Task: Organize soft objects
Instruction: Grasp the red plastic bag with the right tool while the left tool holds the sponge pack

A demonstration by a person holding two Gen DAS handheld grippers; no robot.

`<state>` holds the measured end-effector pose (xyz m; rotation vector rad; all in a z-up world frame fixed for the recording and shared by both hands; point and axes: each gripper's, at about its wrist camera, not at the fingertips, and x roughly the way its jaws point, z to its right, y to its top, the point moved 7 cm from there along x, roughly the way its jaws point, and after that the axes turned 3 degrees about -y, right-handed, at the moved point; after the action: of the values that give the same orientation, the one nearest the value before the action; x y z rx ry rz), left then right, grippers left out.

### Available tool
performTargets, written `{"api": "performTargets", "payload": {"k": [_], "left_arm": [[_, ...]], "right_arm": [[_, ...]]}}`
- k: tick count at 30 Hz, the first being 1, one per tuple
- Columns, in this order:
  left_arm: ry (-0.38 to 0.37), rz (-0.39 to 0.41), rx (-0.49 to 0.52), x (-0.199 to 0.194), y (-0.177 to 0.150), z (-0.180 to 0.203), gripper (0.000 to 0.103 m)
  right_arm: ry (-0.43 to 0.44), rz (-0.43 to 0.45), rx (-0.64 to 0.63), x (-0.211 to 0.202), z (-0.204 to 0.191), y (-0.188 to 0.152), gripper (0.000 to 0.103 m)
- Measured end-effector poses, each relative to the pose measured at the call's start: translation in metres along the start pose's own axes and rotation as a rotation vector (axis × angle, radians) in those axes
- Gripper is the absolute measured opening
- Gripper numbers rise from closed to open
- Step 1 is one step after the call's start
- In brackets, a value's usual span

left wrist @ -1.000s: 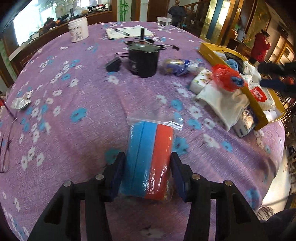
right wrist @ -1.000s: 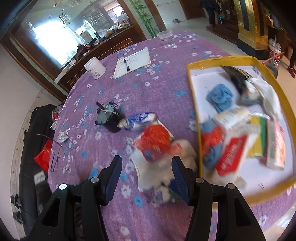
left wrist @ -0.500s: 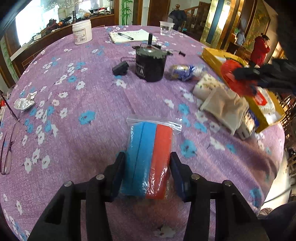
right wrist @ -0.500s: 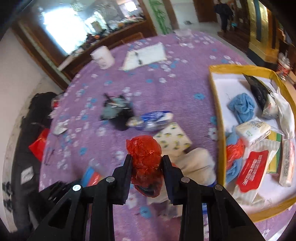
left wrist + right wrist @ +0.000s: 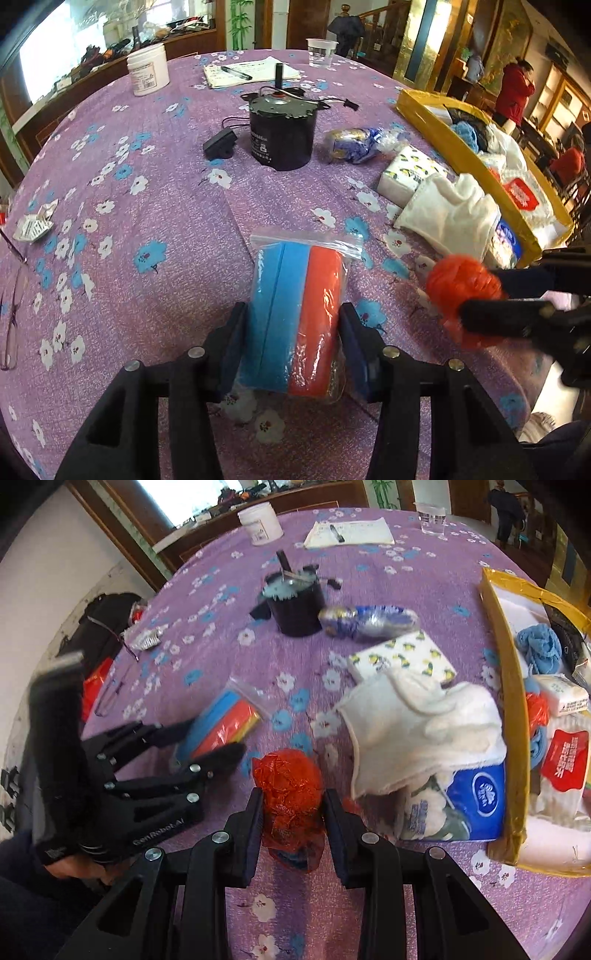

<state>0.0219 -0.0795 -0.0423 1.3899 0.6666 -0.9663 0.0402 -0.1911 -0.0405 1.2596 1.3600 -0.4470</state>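
Left hand-held gripper point(image 5: 291, 350) clamps bagged sponges point(image 5: 295, 317) on the table point(image 5: 166, 221); right hand-held gripper point(image 5: 291, 812) pinches red plastic bundle point(image 5: 290, 794) beside them. Risk: slippery film slips out; grippers collide.

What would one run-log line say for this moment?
left gripper: shut on bagged sponges | right gripper: shut on red plastic bag | yellow tray: partly filled

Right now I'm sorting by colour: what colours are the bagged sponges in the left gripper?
Blue and orange-red sponges, clearest in the left wrist view.
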Motion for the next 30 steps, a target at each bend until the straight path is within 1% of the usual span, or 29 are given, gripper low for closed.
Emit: {"api": "performTargets", "payload": {"k": [2, 4, 9, 10, 11, 14, 15, 17, 20, 22, 24, 27, 30], "left_arm": [[0.012, -0.001, 0.027, 0.001, -0.001, 0.003, 0.054], [0.011, 0.0, 0.039, 0.002, -0.002, 0.005, 0.058], [0.01, 0.008, 0.047, 0.002, -0.002, 0.005, 0.058], [0.014, 0.01, 0.048, 0.002, -0.002, 0.005, 0.054], [0.019, 0.013, 0.045, 0.002, -0.001, 0.003, 0.046], [0.008, 0.01, 0.008, 0.001, 0.002, -0.003, 0.042], [0.004, 0.008, -0.005, 0.0, 0.002, -0.004, 0.042], [-0.014, 0.004, -0.023, -0.002, 0.004, -0.003, 0.041], [-0.015, 0.034, -0.007, -0.011, 0.011, 0.003, 0.041], [-0.019, 0.046, -0.005, -0.016, 0.015, 0.006, 0.041], [-0.026, 0.043, -0.015, -0.019, 0.019, 0.008, 0.041], [-0.026, 0.037, -0.024, -0.021, 0.026, 0.011, 0.041], [-0.032, 0.05, -0.031, -0.028, 0.035, 0.016, 0.041]], "right_arm": [[-0.011, -0.015, -0.005, 0.007, 0.0, -0.005, 0.034], [-0.009, -0.011, -0.003, 0.008, 0.0, -0.005, 0.034], [-0.008, -0.011, 0.005, 0.011, 0.001, -0.007, 0.035], [-0.006, -0.012, 0.004, 0.011, 0.001, -0.007, 0.035], [-0.004, -0.013, 0.004, 0.01, 0.002, -0.008, 0.034], [0.0, -0.009, 0.003, 0.007, 0.0, -0.006, 0.034], [0.007, 0.001, -0.001, 0.003, -0.001, -0.005, 0.034], [0.024, 0.051, -0.02, -0.012, -0.006, 0.001, 0.034], [0.034, 0.115, -0.027, -0.027, -0.006, 0.008, 0.034], [0.037, 0.123, -0.01, -0.03, 0.0, 0.009, 0.034], [0.04, 0.129, 0.018, -0.033, 0.008, 0.009, 0.034], [0.057, 0.166, 0.058, -0.046, 0.021, 0.013, 0.034], [0.067, 0.207, 0.093, -0.06, 0.033, 0.018, 0.034]]}}
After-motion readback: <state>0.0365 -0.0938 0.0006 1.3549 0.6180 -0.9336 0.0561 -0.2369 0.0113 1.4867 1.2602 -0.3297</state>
